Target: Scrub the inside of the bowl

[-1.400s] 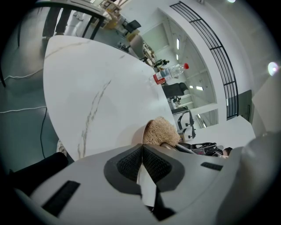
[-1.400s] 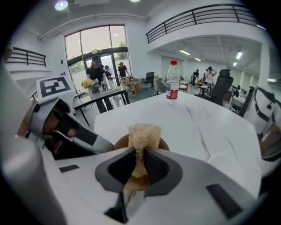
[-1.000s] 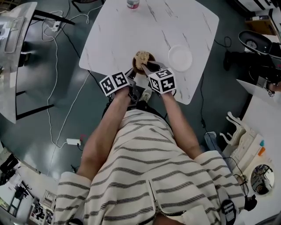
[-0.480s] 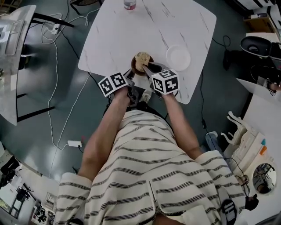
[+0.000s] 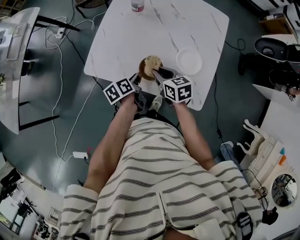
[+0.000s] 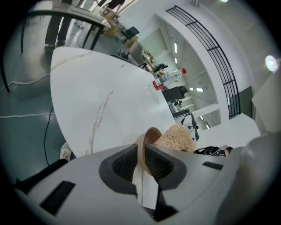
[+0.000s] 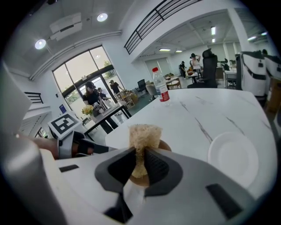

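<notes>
A small brown bowl point(image 5: 144, 72) stands near the front edge of the white marble table point(image 5: 140, 33). My left gripper point(image 5: 137, 80) is shut on the bowl's near rim; in the left gripper view the rim point(image 6: 147, 138) sits pinched between the jaws of that gripper point(image 6: 141, 153). A beige fibrous scrubber point(image 5: 152, 62) rests inside the bowl. My right gripper point(image 5: 157, 73) comes in from the right and is shut on the scrubber point(image 7: 143, 134), which stands up over the bowl point(image 7: 164, 145) ahead of this gripper point(image 7: 140, 159).
A white plate point(image 5: 189, 61) lies just right of the bowl, also the plate point(image 7: 232, 157) in the right gripper view. A plastic water bottle point(image 5: 137, 5) stands at the table's far edge. Cables point(image 5: 58, 93) trail on the floor to the left. People stand in the background.
The right gripper has shifted slightly with the scrubber inside the bowl. The left gripper keeps its hold on the rim.
</notes>
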### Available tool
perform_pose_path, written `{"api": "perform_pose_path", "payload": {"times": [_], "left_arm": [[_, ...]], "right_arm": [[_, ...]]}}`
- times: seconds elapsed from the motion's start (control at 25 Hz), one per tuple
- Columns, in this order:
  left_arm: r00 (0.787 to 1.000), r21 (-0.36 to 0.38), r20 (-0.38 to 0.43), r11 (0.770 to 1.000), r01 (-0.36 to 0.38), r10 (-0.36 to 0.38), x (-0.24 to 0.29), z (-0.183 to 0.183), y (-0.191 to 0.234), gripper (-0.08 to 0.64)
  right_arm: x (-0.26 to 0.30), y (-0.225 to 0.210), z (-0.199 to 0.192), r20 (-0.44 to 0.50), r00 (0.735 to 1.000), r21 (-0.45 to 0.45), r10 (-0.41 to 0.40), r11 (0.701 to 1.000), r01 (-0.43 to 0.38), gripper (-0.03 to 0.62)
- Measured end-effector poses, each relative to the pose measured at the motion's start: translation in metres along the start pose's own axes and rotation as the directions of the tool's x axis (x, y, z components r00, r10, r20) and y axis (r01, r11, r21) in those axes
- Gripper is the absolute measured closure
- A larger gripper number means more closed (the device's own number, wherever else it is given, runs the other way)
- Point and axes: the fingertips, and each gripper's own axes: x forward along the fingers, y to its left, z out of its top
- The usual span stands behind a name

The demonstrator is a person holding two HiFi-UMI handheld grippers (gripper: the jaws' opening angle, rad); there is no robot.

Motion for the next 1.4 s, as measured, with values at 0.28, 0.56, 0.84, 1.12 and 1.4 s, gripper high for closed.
{"api": "perform_pose_path", "payload": {"times": [0.28, 0.56, 0.84, 1.12, 1.4], "left_arm": [[0.987, 0.291, 0.16, 0.957, -0.019, -0.03, -0.035, 0.038, -0.049, 0.529], [0.955, 0.49, 0.266, 0.871, -0.015, -0.134, -0.073, 0.051, -0.112, 0.546], [0.913, 0.674, 0.355, 0.732, -0.101, -0.201, -0.109, 0.059, -0.16, 0.548], [0.868, 0.753, 0.423, 0.634, -0.177, -0.26, -0.141, 0.06, -0.192, 0.554], [0.836, 0.776, 0.452, 0.599, -0.196, -0.312, -0.16, 0.063, -0.216, 0.555]], "right_arm": [[-0.035, 0.011, 0.035, 0.13, 0.991, -0.017, -0.033, 0.999, 0.036, 0.528], [-0.076, 0.026, 0.074, 0.245, 0.968, -0.077, -0.047, 0.995, 0.068, 0.528], [-0.105, 0.052, 0.101, 0.337, 0.941, -0.135, -0.02, 0.988, 0.069, 0.528], [-0.132, 0.068, 0.124, 0.427, 0.904, -0.177, -0.03, 0.977, 0.116, 0.528], [-0.149, 0.08, 0.149, 0.518, 0.855, -0.215, -0.033, 0.962, 0.167, 0.528]]}}
